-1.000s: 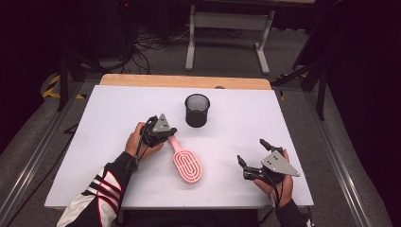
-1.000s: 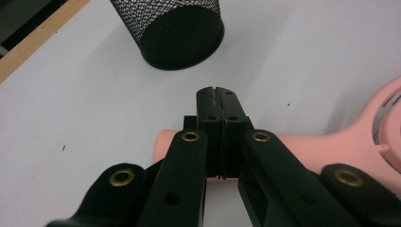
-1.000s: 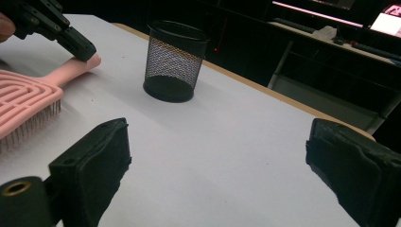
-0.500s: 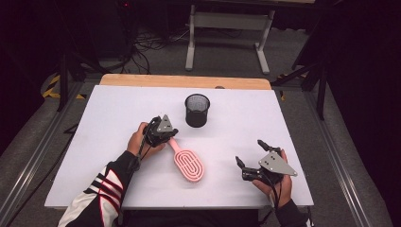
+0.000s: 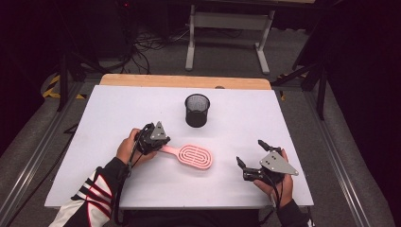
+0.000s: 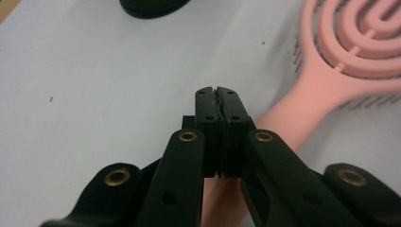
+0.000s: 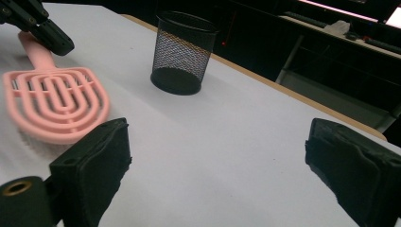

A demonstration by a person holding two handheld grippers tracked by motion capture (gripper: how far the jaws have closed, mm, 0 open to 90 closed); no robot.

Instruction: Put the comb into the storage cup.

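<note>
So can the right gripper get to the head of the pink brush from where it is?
Probably yes. The right gripper is open and aimed toward the pink brush, with bare white table between them. The left gripper sits at the handle end.

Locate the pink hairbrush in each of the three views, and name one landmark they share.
High view: pink hairbrush at centre, handle toward the left gripper.
Left gripper view: upper right, handle running under the shut jaws.
Right gripper view: upper left.
Shared landmark: black mesh cup, behind the brush.
</note>
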